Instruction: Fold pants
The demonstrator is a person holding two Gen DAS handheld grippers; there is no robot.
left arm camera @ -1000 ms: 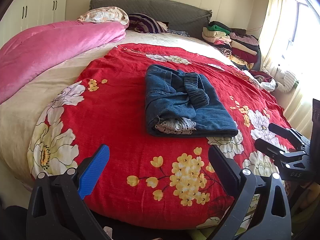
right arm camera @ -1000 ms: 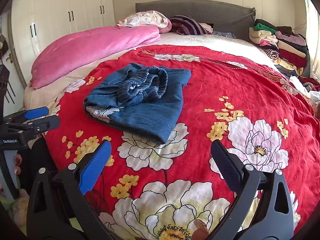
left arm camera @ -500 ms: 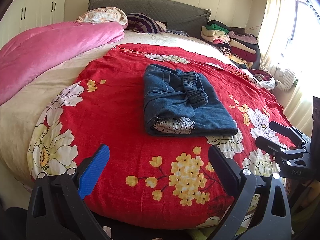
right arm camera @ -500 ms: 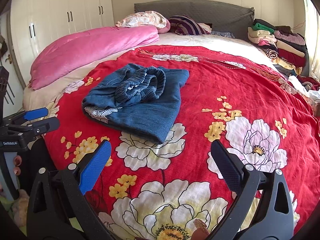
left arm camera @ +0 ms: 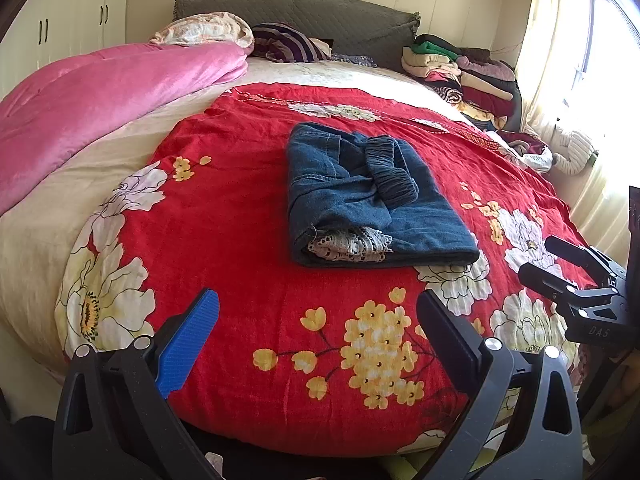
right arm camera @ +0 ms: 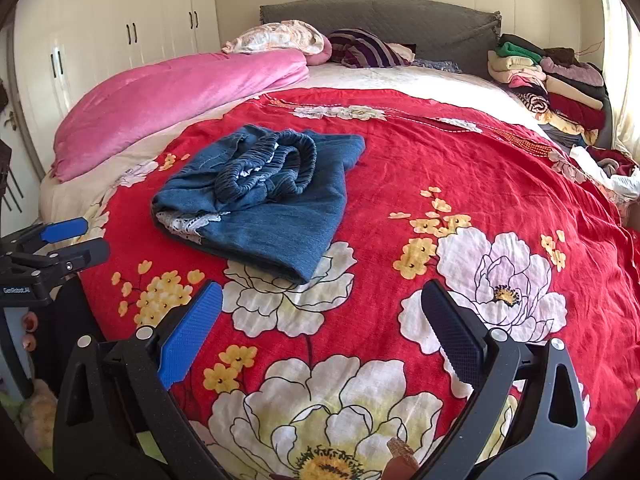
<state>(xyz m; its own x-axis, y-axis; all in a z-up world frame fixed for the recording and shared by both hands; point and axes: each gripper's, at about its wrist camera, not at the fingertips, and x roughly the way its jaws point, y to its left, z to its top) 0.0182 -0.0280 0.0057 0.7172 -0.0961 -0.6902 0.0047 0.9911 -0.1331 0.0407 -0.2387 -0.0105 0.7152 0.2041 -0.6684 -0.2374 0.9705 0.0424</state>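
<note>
Folded blue denim pants lie in a compact rectangle on the red floral bedspread, elastic waistband bunched on top and white lace trim showing at the near fold. My left gripper hovers open over the bed's near edge, well short of the pants, nothing between its fingers. My right gripper is likewise open and empty, off to the pants' right front. Each gripper appears at the edge of the other's view: the right gripper, the left gripper.
A pink quilt runs along the bed's left side. Pillows rest against the grey headboard. A stack of folded clothes fills the far right corner. White wardrobes stand to the left; a curtained window is on the right.
Both cameras have shifted slightly, so the pants sit a touch further left in each view. The pants lie still and both grippers stay open.
</note>
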